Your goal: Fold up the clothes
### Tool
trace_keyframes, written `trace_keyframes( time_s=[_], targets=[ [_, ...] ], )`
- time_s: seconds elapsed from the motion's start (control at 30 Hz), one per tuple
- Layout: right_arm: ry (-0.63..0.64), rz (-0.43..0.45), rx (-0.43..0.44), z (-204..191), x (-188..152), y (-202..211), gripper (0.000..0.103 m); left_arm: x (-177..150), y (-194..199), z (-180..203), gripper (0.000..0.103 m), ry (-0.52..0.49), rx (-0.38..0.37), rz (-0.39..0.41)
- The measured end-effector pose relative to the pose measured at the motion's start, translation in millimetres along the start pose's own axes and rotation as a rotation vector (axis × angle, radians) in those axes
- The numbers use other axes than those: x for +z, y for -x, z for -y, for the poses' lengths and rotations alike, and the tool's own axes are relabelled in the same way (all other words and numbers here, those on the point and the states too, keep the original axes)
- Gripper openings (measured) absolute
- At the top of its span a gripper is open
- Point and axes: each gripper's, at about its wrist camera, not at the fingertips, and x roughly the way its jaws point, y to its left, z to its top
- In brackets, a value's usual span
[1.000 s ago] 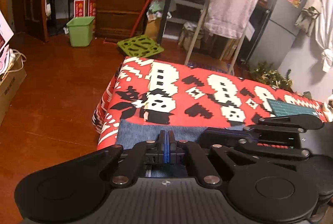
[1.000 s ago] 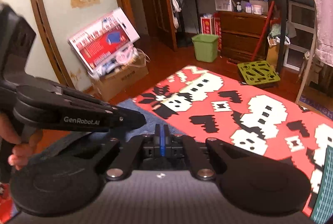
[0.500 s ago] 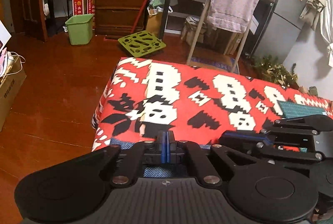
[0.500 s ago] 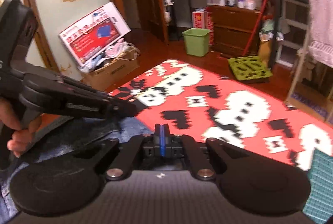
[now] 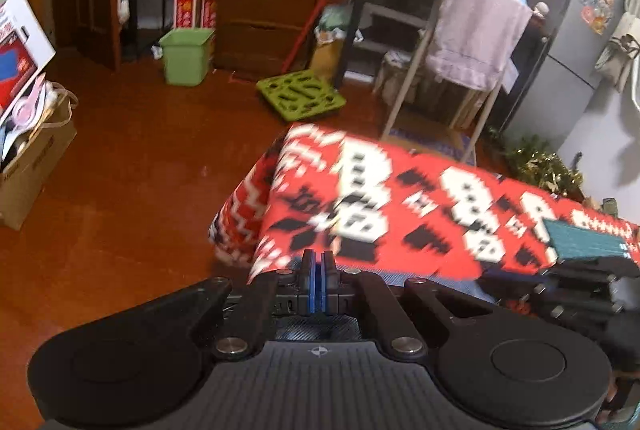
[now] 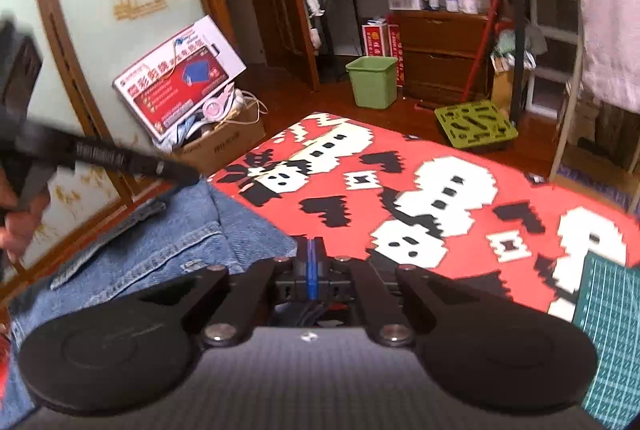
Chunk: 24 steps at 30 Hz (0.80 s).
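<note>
A blue denim garment point(image 6: 160, 242) lies over the near left corner of the table, which is covered by a red cloth with white and black figures point(image 6: 452, 134). My right gripper point(image 6: 311, 262) is shut, and the denim's edge runs right up into its fingers. In the right wrist view my left gripper point(image 6: 188, 174) is also shut, pinching the denim's far corner and lifting it; a hand point(image 6: 20, 218) holds it. In the left wrist view my left gripper point(image 5: 318, 270) is shut over a thin strip of denim point(image 5: 424, 280), with my right gripper point(image 5: 500, 276) close at the right.
A green cutting mat point(image 6: 608, 310) lies on the table's right side. On the wooden floor stand a green bin point(image 5: 186, 56), a green crate point(image 5: 300, 98), a rack with a pink towel point(image 5: 476, 34) and a cardboard box point(image 5: 24, 166).
Both grippers have drawn back toward the table's near edge with the denim. More denim now shows left of the right gripper, and less ahead of the left one. The left gripper has risen.
</note>
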Motion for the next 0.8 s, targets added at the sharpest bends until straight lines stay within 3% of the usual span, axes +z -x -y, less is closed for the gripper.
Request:
trace_keyframes(
  time_s=[0.2, 0.33, 0.47, 0.63, 0.8],
  targets=[
    [-0.035, 0.022, -0.047, 15, 1, 11, 0.000, -6, -15, 4, 0.002, -0.044, 0.023, 0.001],
    [-0.025, 0.077, 0.007, 2, 9, 18, 0.000, -4, -23, 4, 0.003, -0.066, 0.027, -0.005],
    [-0.018, 0.065, 0.043, -21, 18, 10, 0.001, 4, -27, 1, 0.002, -0.018, 0.029, -0.024],
    [-0.034, 0.054, 0.082, -40, 23, 4, 0.001, 16, -6, -1, 0.002, 0.004, -0.005, -0.016],
    [0.005, 0.015, 0.108, -65, 21, -11, 0.001, 8, 18, -8, 0.002, 0.038, -0.070, -0.019]
  ],
)
